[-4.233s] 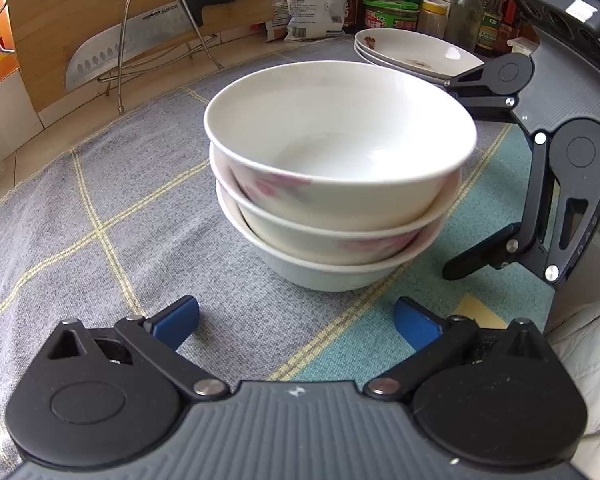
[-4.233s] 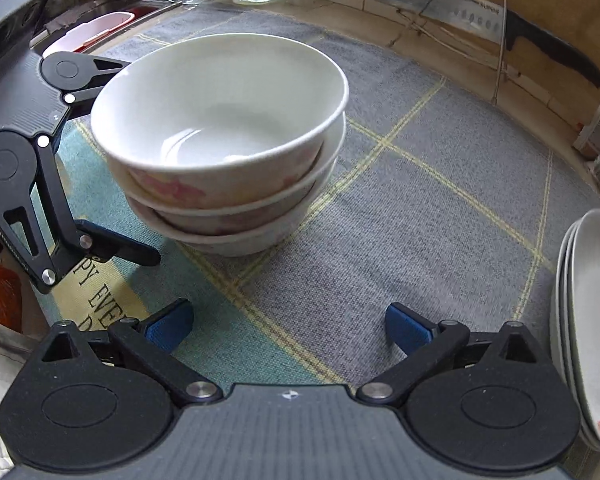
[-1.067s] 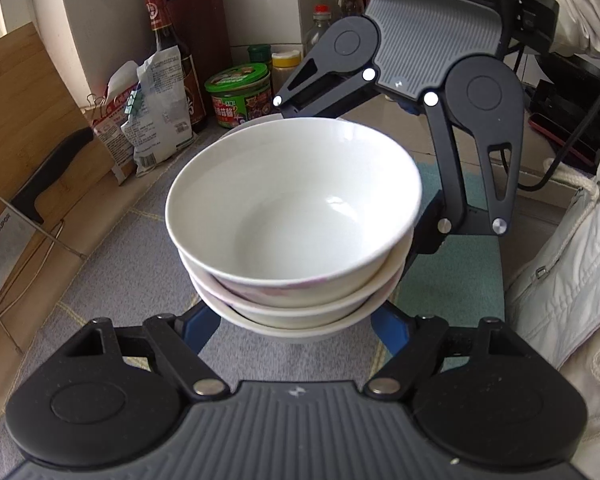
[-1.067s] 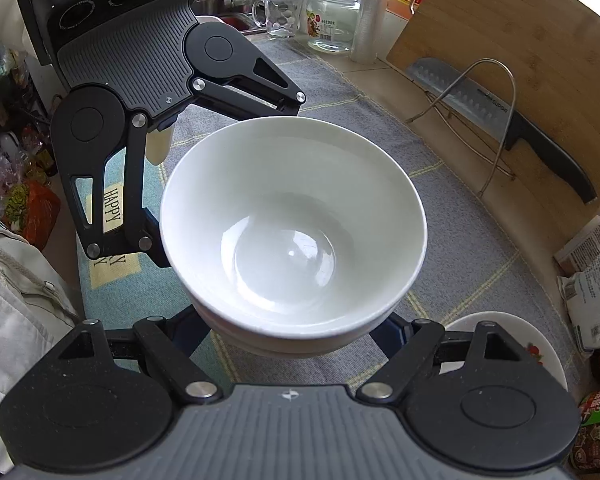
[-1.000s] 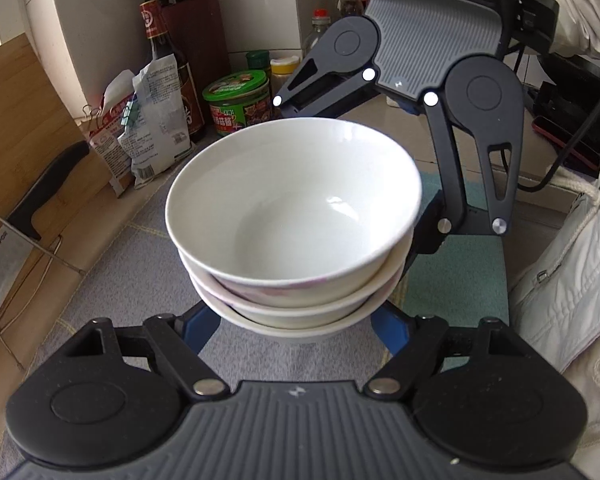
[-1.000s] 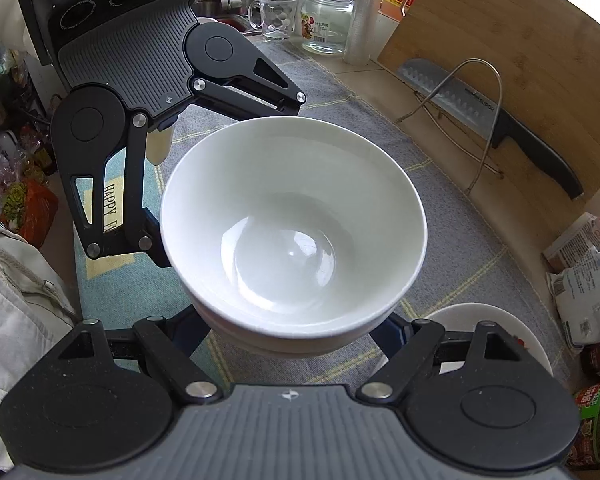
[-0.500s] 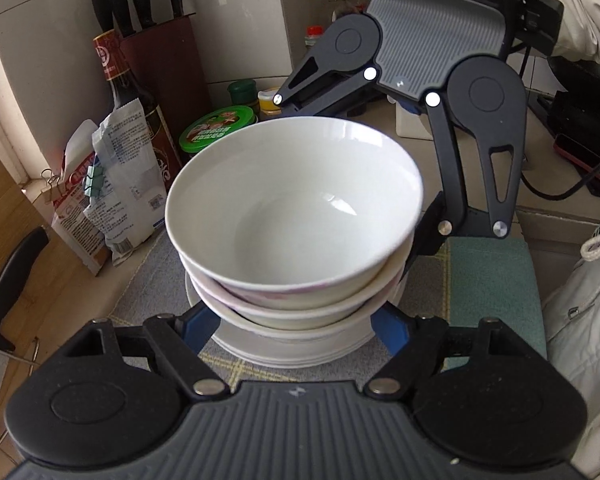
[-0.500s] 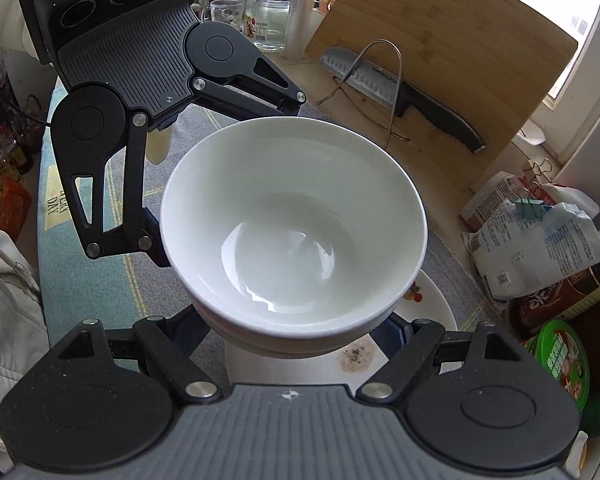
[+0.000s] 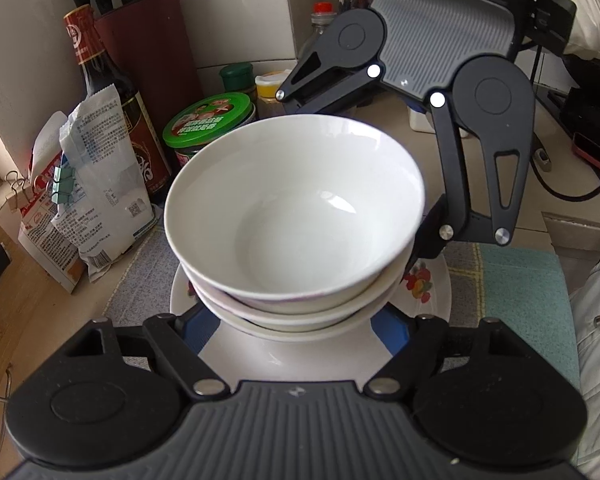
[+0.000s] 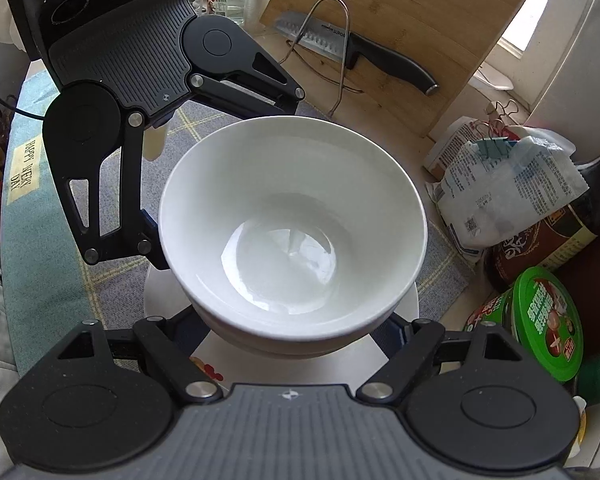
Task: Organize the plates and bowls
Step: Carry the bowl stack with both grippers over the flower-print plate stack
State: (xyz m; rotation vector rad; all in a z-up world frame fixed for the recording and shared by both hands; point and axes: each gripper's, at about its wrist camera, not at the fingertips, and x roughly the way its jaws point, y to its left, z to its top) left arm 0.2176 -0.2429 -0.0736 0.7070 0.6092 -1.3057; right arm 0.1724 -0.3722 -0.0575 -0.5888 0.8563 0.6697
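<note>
Both hand-held grippers [image 9: 296, 326] [image 10: 296, 330] clamp bowl stack [image 9: 296, 216], upright, mouths up, over plates [image 9: 432, 284].

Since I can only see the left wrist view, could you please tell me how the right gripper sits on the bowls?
Observer: The right gripper has its fingers on either side of the bowl stack, low down, under the top rim.
Operator: Thank you. What lies behind my camera?
Observer: A knife rests on a wire rack against a wooden cutting board.
Operator: And the mat on that side?
Observer: Its teal edge carries a label reading HAPPY EVERY DAY.
</note>
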